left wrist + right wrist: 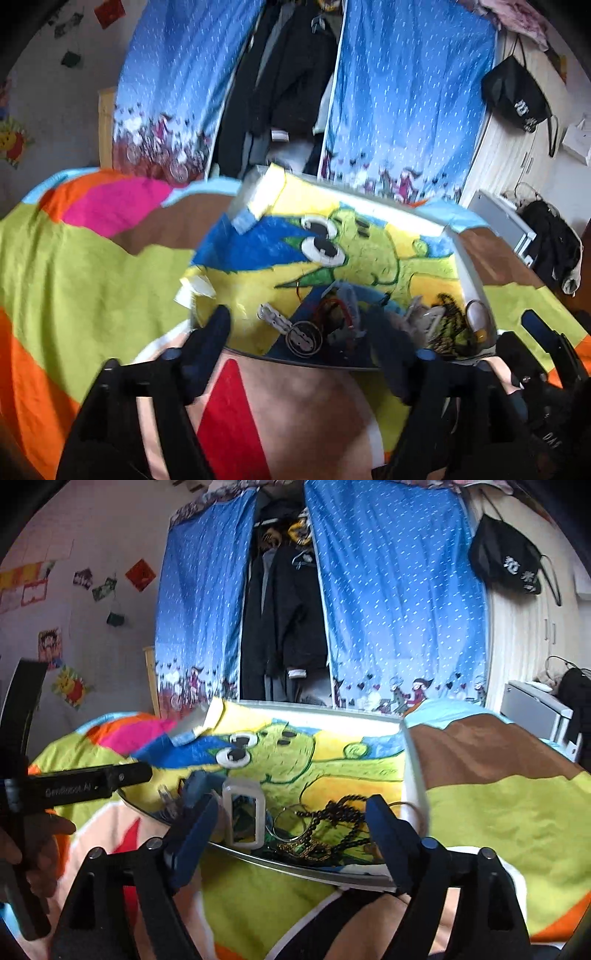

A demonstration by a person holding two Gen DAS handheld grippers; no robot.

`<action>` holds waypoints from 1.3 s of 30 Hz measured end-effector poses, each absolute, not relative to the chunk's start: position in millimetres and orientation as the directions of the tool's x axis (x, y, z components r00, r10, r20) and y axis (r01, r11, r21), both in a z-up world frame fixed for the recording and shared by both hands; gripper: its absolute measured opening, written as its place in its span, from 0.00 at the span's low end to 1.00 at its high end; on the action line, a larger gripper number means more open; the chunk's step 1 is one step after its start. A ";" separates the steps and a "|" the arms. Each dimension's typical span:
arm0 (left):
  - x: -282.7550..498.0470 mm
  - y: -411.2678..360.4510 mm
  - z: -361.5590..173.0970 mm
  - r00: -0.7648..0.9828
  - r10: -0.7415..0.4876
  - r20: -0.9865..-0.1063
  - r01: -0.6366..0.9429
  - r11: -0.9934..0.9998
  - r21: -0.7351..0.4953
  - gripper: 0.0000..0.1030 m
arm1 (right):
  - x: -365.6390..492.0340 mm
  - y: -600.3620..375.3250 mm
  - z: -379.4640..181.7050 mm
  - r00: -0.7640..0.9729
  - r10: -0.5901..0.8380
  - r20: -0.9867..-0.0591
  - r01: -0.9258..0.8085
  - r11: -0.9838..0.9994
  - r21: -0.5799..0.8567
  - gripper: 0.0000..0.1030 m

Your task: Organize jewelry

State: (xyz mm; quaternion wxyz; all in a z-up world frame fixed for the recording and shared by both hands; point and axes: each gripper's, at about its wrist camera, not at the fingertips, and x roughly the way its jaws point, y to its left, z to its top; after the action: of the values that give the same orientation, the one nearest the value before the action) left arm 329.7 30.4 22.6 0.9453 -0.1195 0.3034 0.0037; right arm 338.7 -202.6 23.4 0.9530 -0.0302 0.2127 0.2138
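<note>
My left gripper [299,339] gapes wide and empty, the round buckle [304,338] between its tips and the red cord [332,308] just beyond. My right gripper [291,818], equally wide, frames the black beaded chain [340,819], strung crosswise; it's nearer. The left tool's arm reads roughly "GenRobot.AI" [68,789].

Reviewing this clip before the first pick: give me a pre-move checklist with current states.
1. Left gripper open: ok.
2. Right gripper open: ok.
3. Both empty: ok.
4. Jewelry on the tray within reach of the fingers: ok.
5. Black bead chain free of the gold chain: not ok, they lie piled together.
6. White rectangular piece separate from the wire hoop: cannot tell.
</note>
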 end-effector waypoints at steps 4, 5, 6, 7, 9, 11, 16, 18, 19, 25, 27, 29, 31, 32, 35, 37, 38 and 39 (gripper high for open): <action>298.3 25.2 47.3 0.869 -0.051 -0.493 -0.060 0.977 -0.206 0.83 | 313.2 -213.0 47.0 0.837 0.398 -0.375 -0.409 0.911 0.055 0.94; 289.7 23.7 53.3 0.879 -0.043 -0.475 -0.057 0.979 -0.194 0.83 | 307.2 -214.4 51.9 0.840 0.400 -0.366 -0.409 0.911 0.058 0.95; 280.7 22.4 59.2 0.888 -0.037 -0.459 -0.053 0.982 -0.183 0.84 | 299.4 -216.0 57.6 0.844 0.402 -0.356 -0.409 0.911 0.059 0.96; 271.3 21.5 64.8 0.896 -0.030 -0.444 -0.052 0.984 -0.172 0.89 | 293.9 -217.1 62.1 0.846 0.403 -0.348 -0.409 0.911 0.061 0.97; 249.6 21.0 74.6 0.911 -0.013 -0.413 -0.056 0.987 -0.154 0.98 | 275.9 -220.4 72.9 0.853 0.409 -0.323 -0.409 0.910 0.072 1.00; 229.8 22.0 82.6 0.925 0.001 -0.381 -0.060 0.988 -0.143 0.98 | 262.1 -222.9 80.2 0.856 0.412 -0.311 -0.407 0.910 0.084 1.00; 174.3 22.2 96.8 0.940 0.025 -0.341 -0.058 0.994 -0.087 0.98 | 221.5 -224.9 91.8 0.853 0.420 -0.308 -0.406 0.907 0.112 1.00; 156.6 21.4 99.0 0.944 0.027 -0.329 -0.055 0.996 -0.076 0.98 | 198.9 -226.7 95.4 0.852 0.425 -0.305 -0.407 0.905 0.125 1.00; 143.4 20.7 100.9 0.946 0.028 -0.322 -0.054 0.996 -0.072 0.98 | 191.9 -227.0 96.8 0.853 0.425 -0.304 -0.406 0.905 0.127 1.00; 86.5 16.0 104.7 0.950 0.028 -0.311 -0.057 0.995 -0.082 0.98 | 136.3 -229.6 106.0 0.861 0.417 -0.289 -0.399 0.909 0.124 1.00; 69.3 14.9 105.5 0.952 0.034 -0.303 -0.062 0.995 -0.084 0.98 | 118.3 -230.7 108.1 0.864 0.418 -0.282 -0.400 0.909 0.118 1.00; 52.8 13.8 105.5 0.953 0.037 -0.300 -0.065 0.994 -0.085 0.98 | 101.6 -231.1 109.0 0.868 0.415 -0.274 -0.402 0.910 0.106 1.00; 36.0 11.8 104.1 0.954 0.041 -0.297 -0.069 0.994 -0.085 0.98 | 87.1 -232.2 108.8 0.870 0.413 -0.267 -0.402 0.910 0.100 1.00; 30.8 11.2 103.4 0.954 0.042 -0.296 -0.070 0.994 -0.085 0.98 | 79.2 -232.7 108.0 0.871 0.415 -0.264 -0.404 0.910 0.096 1.00; 11.5 9.4 100.4 0.955 0.047 -0.293 -0.074 0.994 -0.083 0.98 | 60.2 -233.2 104.1 0.875 0.413 -0.252 -0.408 0.910 0.074 1.00; -0.9 7.9 97.1 0.955 0.044 -0.293 -0.071 0.994 -0.083 0.98 | 46.8 -233.3 101.1 0.877 0.413 -0.244 -0.413 0.909 0.054 1.00; -5.1 7.9 95.9 0.955 0.041 -0.293 -0.069 0.994 -0.086 0.98 | 41.8 -233.1 99.0 0.875 0.420 -0.241 -0.420 0.906 0.051 1.00; -10.0 7.0 94.4 0.955 0.035 -0.294 -0.063 0.994 -0.089 0.98 | 36.7 -232.8 96.7 0.874 0.423 -0.238 -0.424 0.904 0.051 1.00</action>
State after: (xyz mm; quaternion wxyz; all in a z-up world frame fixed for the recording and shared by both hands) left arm -10.0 7.0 94.4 0.9875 -0.0486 0.1477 0.0248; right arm 36.7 -232.8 96.7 0.9680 -0.0016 0.1225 0.2189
